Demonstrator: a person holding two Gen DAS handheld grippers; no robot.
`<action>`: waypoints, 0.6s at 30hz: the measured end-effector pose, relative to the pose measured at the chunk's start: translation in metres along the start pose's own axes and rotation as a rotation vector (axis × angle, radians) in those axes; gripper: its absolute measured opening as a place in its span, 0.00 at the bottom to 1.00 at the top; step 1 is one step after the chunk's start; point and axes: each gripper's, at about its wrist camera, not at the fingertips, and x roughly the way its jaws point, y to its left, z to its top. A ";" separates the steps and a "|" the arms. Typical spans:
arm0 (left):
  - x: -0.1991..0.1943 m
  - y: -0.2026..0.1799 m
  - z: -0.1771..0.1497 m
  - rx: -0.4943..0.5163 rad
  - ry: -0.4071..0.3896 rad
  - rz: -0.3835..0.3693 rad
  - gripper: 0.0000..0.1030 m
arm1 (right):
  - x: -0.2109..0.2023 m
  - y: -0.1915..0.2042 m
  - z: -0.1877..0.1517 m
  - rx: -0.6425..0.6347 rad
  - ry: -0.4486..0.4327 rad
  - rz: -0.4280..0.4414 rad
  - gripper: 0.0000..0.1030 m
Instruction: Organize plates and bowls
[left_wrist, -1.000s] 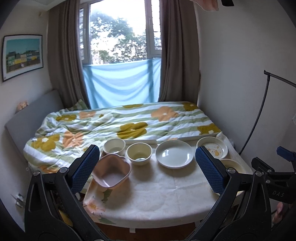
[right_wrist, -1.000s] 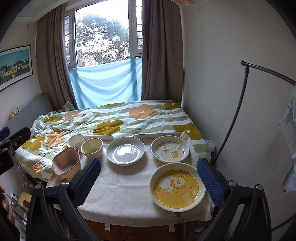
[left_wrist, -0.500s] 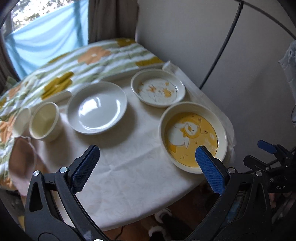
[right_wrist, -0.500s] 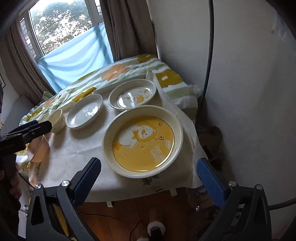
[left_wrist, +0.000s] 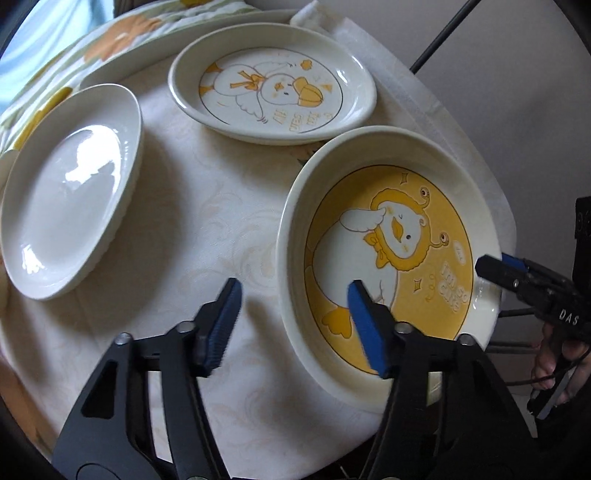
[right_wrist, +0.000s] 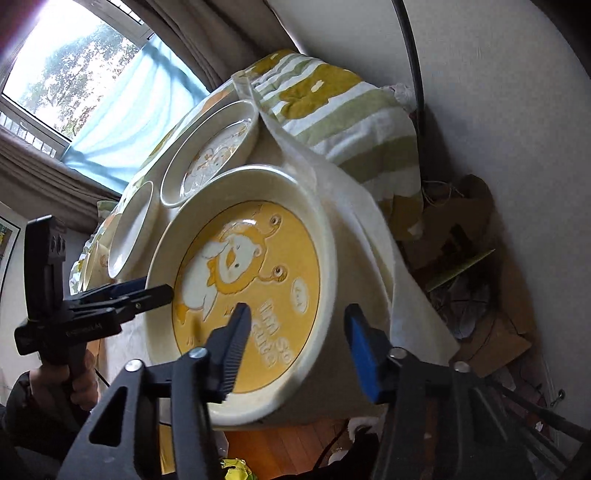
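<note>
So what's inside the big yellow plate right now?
The yellow plate holds no food or dish, only its printed duck picture. One pad of each closing gripper, left and right, reaches over its rim. Its underside is hidden.

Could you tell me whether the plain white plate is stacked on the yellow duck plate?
No, the plain white plate lies by itself on the tablecloth, apart from the yellow duck plate.

The left black two-finger gripper with blue ribbed pads (left_wrist: 295, 325) points steeply down, its jaws closing, one finger on each side of a rim, the pads not yet pressing. The right black two-finger gripper with blue pads (right_wrist: 297, 347) also tilts downward, jaws closing astride the opposite rim, pads apart from it. A hand (right_wrist: 64, 384) clasps the left gripper's handle; fingers (left_wrist: 554, 365) curl round the right gripper's handle.
</note>
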 end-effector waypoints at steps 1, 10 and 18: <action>0.002 0.000 0.000 -0.003 0.006 -0.002 0.38 | 0.001 -0.002 0.002 0.001 0.000 0.002 0.31; 0.005 -0.008 0.000 0.022 0.003 0.025 0.22 | 0.006 -0.011 0.013 -0.004 0.009 -0.003 0.14; -0.001 -0.028 -0.001 0.049 -0.011 0.090 0.22 | 0.005 -0.007 0.013 -0.053 0.019 -0.019 0.14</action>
